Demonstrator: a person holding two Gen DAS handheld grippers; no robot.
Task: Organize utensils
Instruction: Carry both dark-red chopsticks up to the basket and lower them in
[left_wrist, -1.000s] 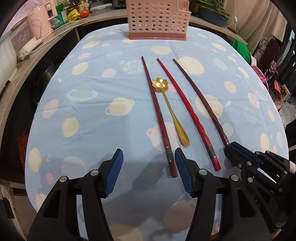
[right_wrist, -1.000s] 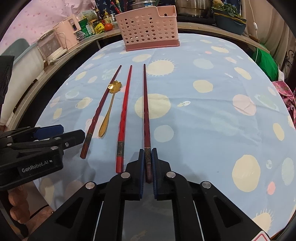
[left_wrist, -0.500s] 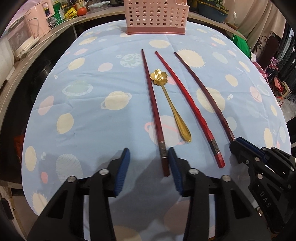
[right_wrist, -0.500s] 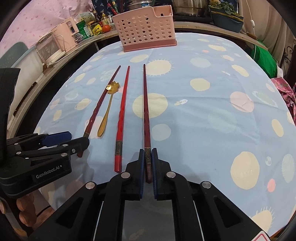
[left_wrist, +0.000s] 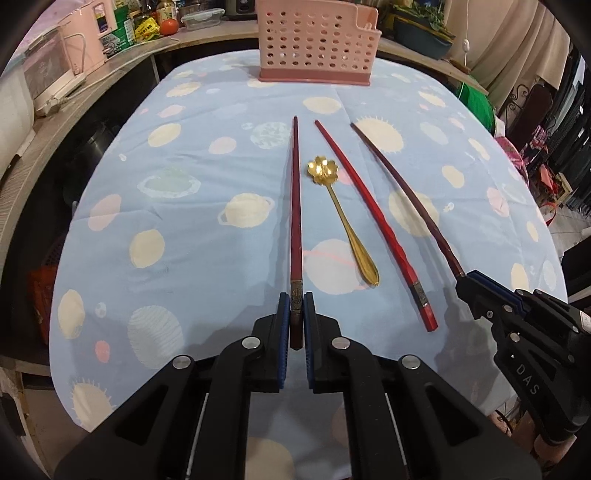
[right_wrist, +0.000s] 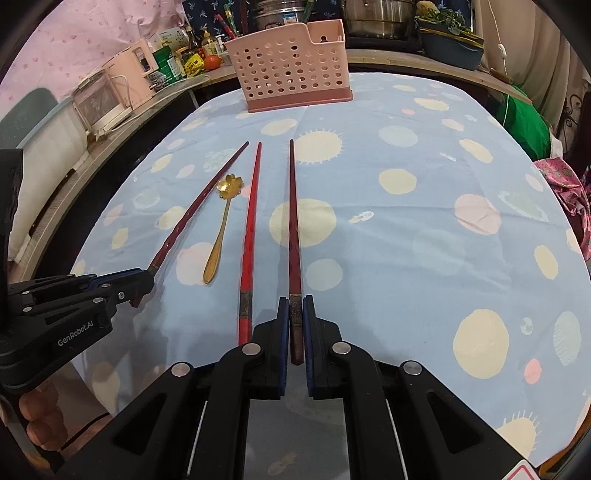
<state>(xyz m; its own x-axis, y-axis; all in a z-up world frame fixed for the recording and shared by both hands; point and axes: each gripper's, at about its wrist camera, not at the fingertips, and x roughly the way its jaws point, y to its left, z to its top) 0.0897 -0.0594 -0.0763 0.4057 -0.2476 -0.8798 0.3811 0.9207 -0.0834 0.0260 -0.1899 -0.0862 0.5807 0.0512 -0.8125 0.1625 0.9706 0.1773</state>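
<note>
Three long red chopsticks and a gold flower-bowl spoon (left_wrist: 341, 221) lie on the blue tablecloth. My left gripper (left_wrist: 296, 302) is shut on the near end of the left dark red chopstick (left_wrist: 295, 206). My right gripper (right_wrist: 295, 304) is shut on the near end of the right dark red chopstick (right_wrist: 293, 221); it also shows in the left wrist view (left_wrist: 469, 280). The bright red chopstick (left_wrist: 369, 218) lies free between them, right of the spoon. A pink perforated utensil basket (left_wrist: 317, 40) stands at the table's far edge.
The round table (left_wrist: 166, 206) has a planet-patterned cloth. A counter with pink appliances (right_wrist: 110, 96), jars and a tomato runs along the back left. Pots and a planter stand behind the basket. A green bag (right_wrist: 524, 122) sits off the right edge.
My left gripper moved forward and closed on the left chopstick's end; a second ago it was open beside it. The right gripper stayed shut on its chopstick.
</note>
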